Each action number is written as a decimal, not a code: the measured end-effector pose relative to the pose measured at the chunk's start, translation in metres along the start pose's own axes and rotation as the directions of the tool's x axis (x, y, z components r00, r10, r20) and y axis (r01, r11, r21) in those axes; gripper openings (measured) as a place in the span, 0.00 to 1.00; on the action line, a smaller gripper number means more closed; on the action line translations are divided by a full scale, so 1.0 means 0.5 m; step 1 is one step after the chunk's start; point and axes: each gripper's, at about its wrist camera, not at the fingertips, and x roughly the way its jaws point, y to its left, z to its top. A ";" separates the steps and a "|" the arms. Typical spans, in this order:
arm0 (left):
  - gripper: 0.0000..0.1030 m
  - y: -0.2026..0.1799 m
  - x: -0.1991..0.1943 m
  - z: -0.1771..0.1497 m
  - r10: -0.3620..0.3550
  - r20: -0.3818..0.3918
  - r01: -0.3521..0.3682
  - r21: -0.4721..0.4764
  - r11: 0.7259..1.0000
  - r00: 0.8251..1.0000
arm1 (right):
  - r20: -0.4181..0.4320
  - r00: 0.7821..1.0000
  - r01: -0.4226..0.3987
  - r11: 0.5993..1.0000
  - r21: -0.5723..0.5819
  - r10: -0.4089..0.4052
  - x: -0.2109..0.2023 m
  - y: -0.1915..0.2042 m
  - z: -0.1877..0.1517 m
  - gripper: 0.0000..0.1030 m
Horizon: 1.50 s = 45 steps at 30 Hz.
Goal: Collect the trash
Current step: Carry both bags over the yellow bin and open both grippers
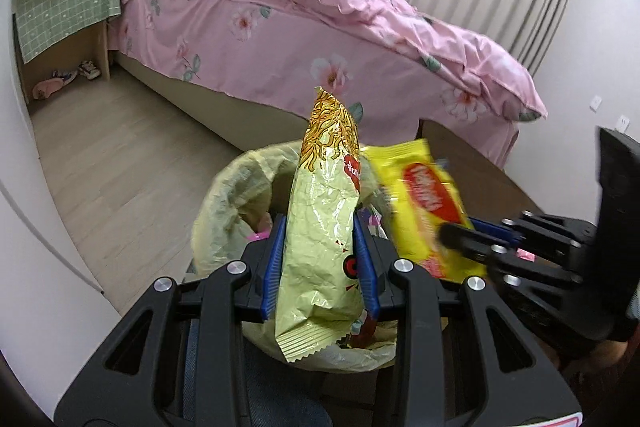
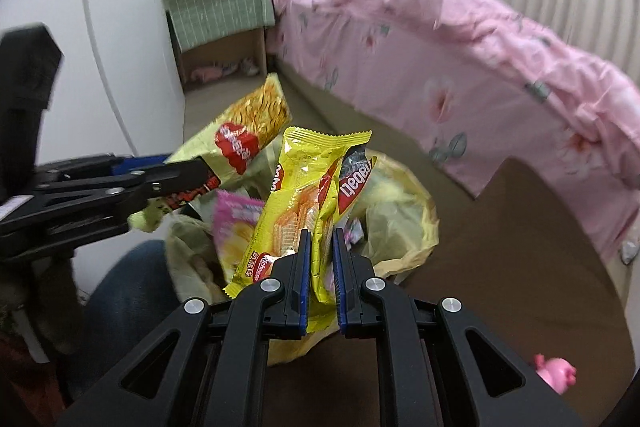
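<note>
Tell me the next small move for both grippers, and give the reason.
Probably open both and let the wrappers drop. The left gripper pinches the noodle packet and the right gripper pinches the yellow wafer wrapper, and both hang right above the open mouth of the bag-lined bin, which already holds other wrappers.

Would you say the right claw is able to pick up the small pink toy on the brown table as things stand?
Probably not yet. The right claw is shut on a yellow wafer packet above the trash bag, so it has no free grip. The pink toy lies apart on the table, nothing blocking it.
</note>
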 end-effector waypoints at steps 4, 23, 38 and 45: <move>0.30 -0.008 0.048 -0.004 -0.002 -0.045 0.002 0.002 1.000 0.999 | -0.044 0.999 -0.001 0.997 0.071 0.004 0.027 -0.034 -0.020 0.11; 0.31 0.005 0.120 -0.016 -0.074 -0.143 0.062 -0.089 0.994 0.987 | -0.046 0.999 -0.020 0.998 0.066 0.023 0.053 -0.033 -0.005 0.11; 0.80 -0.003 0.007 0.021 -0.022 -0.018 0.020 -0.093 0.995 1.000 | 0.045 0.999 -0.012 0.984 0.175 0.005 -0.076 -0.048 -0.055 0.42; 0.84 -0.105 -0.138 -0.042 0.042 0.063 -0.046 0.075 0.996 0.997 | 0.106 0.988 0.072 0.947 0.314 -0.111 -0.259 -0.053 -0.168 0.42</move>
